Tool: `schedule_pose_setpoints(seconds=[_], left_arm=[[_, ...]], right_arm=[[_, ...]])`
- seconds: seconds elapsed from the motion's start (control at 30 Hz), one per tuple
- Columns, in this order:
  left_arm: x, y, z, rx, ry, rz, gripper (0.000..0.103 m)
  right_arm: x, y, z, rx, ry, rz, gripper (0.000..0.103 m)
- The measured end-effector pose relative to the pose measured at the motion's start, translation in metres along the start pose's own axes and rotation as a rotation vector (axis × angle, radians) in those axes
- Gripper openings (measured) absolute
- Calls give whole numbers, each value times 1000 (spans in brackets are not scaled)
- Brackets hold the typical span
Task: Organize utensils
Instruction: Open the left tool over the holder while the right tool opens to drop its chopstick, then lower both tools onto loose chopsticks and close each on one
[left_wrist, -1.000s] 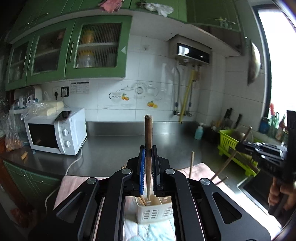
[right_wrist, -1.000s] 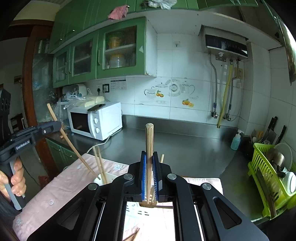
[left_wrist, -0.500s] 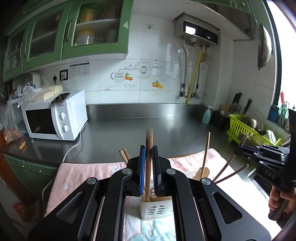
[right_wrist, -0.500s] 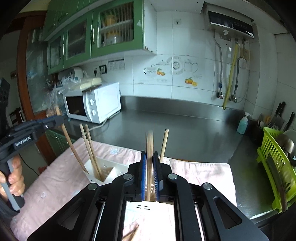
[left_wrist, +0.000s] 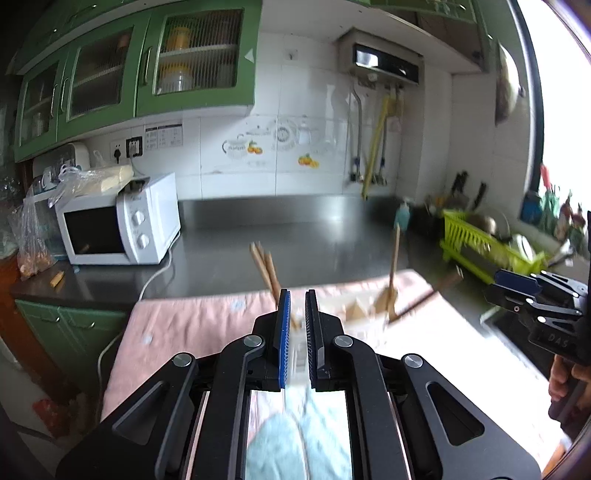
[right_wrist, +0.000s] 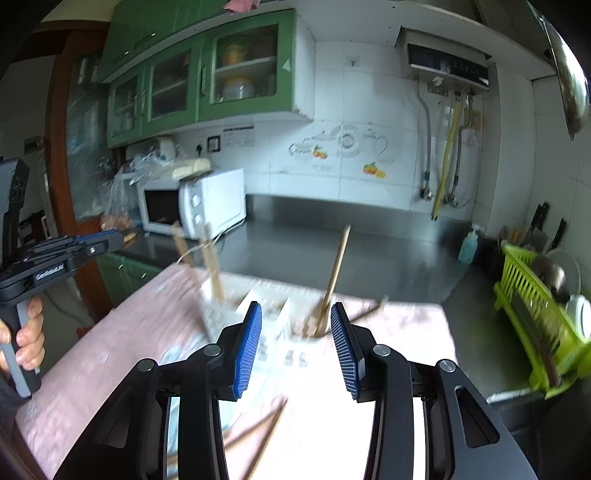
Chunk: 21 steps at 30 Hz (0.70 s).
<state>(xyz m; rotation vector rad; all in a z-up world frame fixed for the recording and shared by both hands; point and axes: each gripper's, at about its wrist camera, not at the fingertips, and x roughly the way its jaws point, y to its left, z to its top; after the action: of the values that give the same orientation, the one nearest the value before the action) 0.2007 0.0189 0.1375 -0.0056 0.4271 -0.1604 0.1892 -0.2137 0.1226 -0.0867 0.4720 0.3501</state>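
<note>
A white utensil holder (right_wrist: 236, 314) stands on the pink mat (right_wrist: 122, 343). Brown chopsticks (right_wrist: 212, 264) stand in its left compartment, a pale chopstick (right_wrist: 336, 273) stands in its right one. My right gripper (right_wrist: 295, 343) is open and empty just in front of the holder. My left gripper (left_wrist: 296, 328) has its jaws slightly apart with nothing between them, above the holder (left_wrist: 354, 314); chopsticks (left_wrist: 266, 269) rise behind it. The view is blurred. Loose chopsticks (right_wrist: 258, 435) lie on the mat below the right gripper.
A white microwave (left_wrist: 118, 221) stands at the back left on the steel counter (left_wrist: 295, 236). A green dish rack (right_wrist: 535, 314) sits at the right by the sink. A soap bottle (right_wrist: 467, 245) stands near the rack. Green cabinets (left_wrist: 129, 77) hang above.
Both grippers were shut on upright chopsticks; now both have opened and the chopsticks stand in the holder. Both views have tilted and pulled back with motion blur.
</note>
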Motion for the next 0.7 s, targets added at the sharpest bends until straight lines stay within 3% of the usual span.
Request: schedule_pose_setpoints(seconds=[0.1,0.43,0.57,0.7], left_arm=[[-15,-4,-30,25,51,-3,8],[-38,-27,-149,176,287,-141,8],[-31,-32,-189,218,393,-181,8],[-23,-27,-213,195,460,-221,8]], right_arm=[[-10,12,-34,19,56,26,37],[-16,44,-136,93,232,93,37],[-14,50,-159,125,274,99,37],[-14,49,-173,148,290,85,37]])
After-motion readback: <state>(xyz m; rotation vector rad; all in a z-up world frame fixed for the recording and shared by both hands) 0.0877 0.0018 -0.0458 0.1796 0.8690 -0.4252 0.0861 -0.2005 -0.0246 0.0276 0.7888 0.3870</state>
